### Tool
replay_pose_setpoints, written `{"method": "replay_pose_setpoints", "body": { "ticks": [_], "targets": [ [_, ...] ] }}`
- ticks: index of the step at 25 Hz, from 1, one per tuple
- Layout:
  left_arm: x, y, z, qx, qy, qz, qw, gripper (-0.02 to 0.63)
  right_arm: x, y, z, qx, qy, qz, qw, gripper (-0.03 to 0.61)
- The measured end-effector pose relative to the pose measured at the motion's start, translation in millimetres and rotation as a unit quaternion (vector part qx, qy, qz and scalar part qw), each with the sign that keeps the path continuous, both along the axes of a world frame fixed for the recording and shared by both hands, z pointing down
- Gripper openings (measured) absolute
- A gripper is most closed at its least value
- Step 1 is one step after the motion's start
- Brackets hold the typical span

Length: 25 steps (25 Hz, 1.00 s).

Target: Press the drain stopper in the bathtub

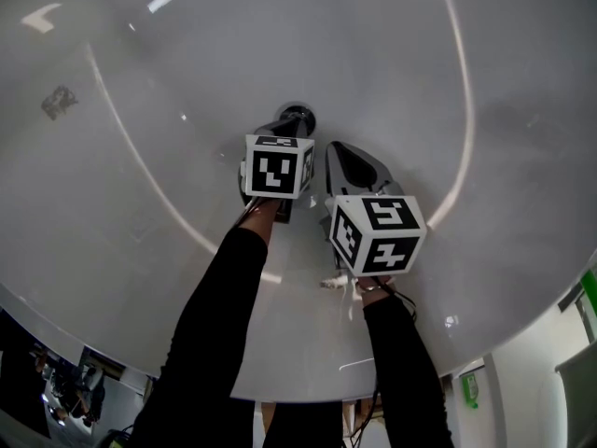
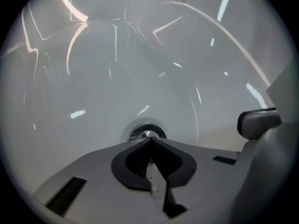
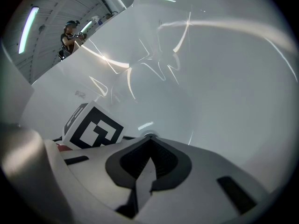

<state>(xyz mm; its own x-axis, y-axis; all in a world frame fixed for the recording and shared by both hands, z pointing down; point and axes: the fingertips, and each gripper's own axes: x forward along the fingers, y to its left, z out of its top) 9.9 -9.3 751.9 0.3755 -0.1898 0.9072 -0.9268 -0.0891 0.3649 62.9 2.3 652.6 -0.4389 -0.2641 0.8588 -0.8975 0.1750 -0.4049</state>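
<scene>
The chrome drain stopper (image 1: 300, 114) sits in the floor of the white bathtub (image 1: 140, 82). My left gripper (image 1: 291, 122) is shut with nothing in it, and its closed tip is right at the stopper's near edge. In the left gripper view the round stopper (image 2: 145, 132) shows just beyond the closed tip (image 2: 150, 142); I cannot tell whether they touch. My right gripper (image 1: 337, 151) hangs beside it to the right, also shut and empty, a little short of the drain. In the right gripper view its closed tip (image 3: 149, 139) points at the tub floor.
The tub's curved walls rise all round, with its rim (image 1: 112, 339) close to me at the bottom of the head view. The left gripper's marker cube (image 3: 93, 128) sits close on the left in the right gripper view. A person (image 3: 70, 34) stands beyond the tub.
</scene>
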Motion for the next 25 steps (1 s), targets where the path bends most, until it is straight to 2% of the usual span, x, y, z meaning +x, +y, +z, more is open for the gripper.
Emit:
{"method": "replay_pose_setpoints", "body": {
  "ticks": [11, 25],
  "targets": [
    [-2.2, -0.4, 3.9, -0.011, -0.017, -0.009, 0.9998, 0.008, 7.4, -4.0, 1.1, 0.0, 0.005, 0.006, 1.0, 0.002],
    [-2.4, -1.4, -8.1, -0.004, -0.007, 0.008, 0.9999, 0.008, 7.8, -7.4, -5.7, 0.007, 0.011, 0.005, 1.0, 0.002]
  ]
}}
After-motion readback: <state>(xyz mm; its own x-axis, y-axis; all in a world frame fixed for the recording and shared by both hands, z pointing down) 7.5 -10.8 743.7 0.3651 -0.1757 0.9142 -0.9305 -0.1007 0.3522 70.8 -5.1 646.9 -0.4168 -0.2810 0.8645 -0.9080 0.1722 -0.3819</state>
